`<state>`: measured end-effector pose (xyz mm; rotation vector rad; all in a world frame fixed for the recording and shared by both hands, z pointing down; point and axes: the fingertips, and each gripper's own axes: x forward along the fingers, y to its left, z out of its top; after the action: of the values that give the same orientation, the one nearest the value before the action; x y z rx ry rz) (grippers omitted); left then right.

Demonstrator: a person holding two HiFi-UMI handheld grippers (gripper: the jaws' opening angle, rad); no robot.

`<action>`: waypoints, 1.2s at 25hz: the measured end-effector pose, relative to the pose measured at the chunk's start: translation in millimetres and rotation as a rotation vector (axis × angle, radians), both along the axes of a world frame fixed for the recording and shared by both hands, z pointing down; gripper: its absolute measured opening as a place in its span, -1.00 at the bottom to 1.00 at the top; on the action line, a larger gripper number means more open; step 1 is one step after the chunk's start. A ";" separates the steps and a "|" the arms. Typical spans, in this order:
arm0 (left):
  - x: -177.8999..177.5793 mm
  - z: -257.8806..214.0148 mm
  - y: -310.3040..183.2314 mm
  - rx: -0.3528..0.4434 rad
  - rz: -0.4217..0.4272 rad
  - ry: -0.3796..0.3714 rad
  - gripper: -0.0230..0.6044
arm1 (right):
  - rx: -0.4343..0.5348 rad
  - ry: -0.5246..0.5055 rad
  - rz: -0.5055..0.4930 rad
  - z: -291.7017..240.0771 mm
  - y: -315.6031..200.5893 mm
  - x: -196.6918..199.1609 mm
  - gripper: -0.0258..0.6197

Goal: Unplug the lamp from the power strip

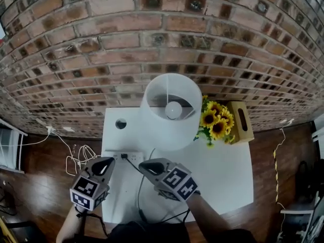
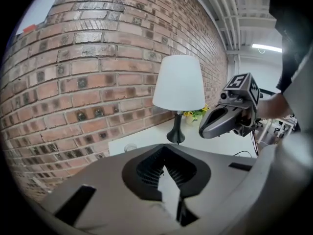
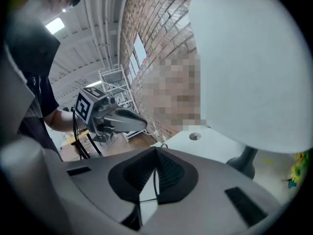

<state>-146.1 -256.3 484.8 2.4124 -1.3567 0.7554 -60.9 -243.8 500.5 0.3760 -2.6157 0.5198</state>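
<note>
A lamp with a white shade [image 1: 171, 110] stands at the back of the white table [image 1: 223, 171]. A white power strip [image 1: 126, 157] lies near the table's left edge, with a black plug [image 1: 124, 156] in it. The plug's black cable [image 1: 139, 186] runs toward the front edge. My left gripper [image 1: 108, 163] hovers just left of the strip, jaws shut and empty [image 2: 165, 161]. My right gripper [image 1: 145, 166] hovers just right of the plug, jaws together with nothing between them [image 3: 155, 166]. The lamp [image 2: 179, 82] also fills the right gripper view [image 3: 244, 58].
Sunflowers [image 1: 216, 121] and a wooden tissue box [image 1: 240, 121] sit right of the lamp. A round hole [image 1: 120, 123] is in the table's back left corner. A brick wall [image 1: 152, 39] stands behind. Loose white cables [image 1: 78, 158] lie on the wooden floor at the left.
</note>
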 end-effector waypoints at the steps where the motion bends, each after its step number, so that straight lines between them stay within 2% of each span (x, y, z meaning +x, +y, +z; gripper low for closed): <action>1: -0.3 5.8 0.1 -0.009 0.008 -0.007 -0.89 | 0.000 0.032 0.001 8.8 -1.9 -0.6 -0.94; 6: -4.8 44.2 1.8 -0.121 0.062 -0.002 -0.87 | 0.091 0.200 -0.030 50.4 -10.2 -9.2 -0.94; 8: -5.9 53.9 1.4 -0.136 0.079 -0.021 -0.83 | 0.113 0.249 -0.050 65.5 -10.8 -13.2 -0.94; 9: -5.9 56.0 0.5 -0.136 0.087 -0.032 -0.75 | 0.113 0.258 -0.056 71.0 -11.3 -15.8 -0.94; 11: -7.3 60.8 -1.8 -0.141 0.097 -0.051 -0.61 | 0.099 0.264 -0.058 79.0 -13.8 -20.9 -0.94; 15: -7.0 72.6 -6.2 -0.161 0.118 -0.079 -0.52 | 0.040 0.247 -0.054 87.6 -21.1 -26.3 -0.94; 17: -4.2 78.3 -8.7 -0.172 0.129 -0.085 -0.52 | 0.004 0.231 -0.068 89.5 -21.2 -29.1 -0.94; 21: 3.0 90.4 -13.9 -0.197 0.138 -0.088 -0.52 | 0.008 0.280 -0.093 101.9 -19.7 -29.2 -0.94; 30: 17.1 117.3 -27.1 -0.227 0.180 -0.148 -0.52 | -0.023 0.295 -0.107 118.8 -16.4 -41.3 -0.94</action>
<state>-128.9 -283.4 602.1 2.3562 -1.0456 1.0902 -102.1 -260.2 619.3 0.2804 -2.3282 0.4228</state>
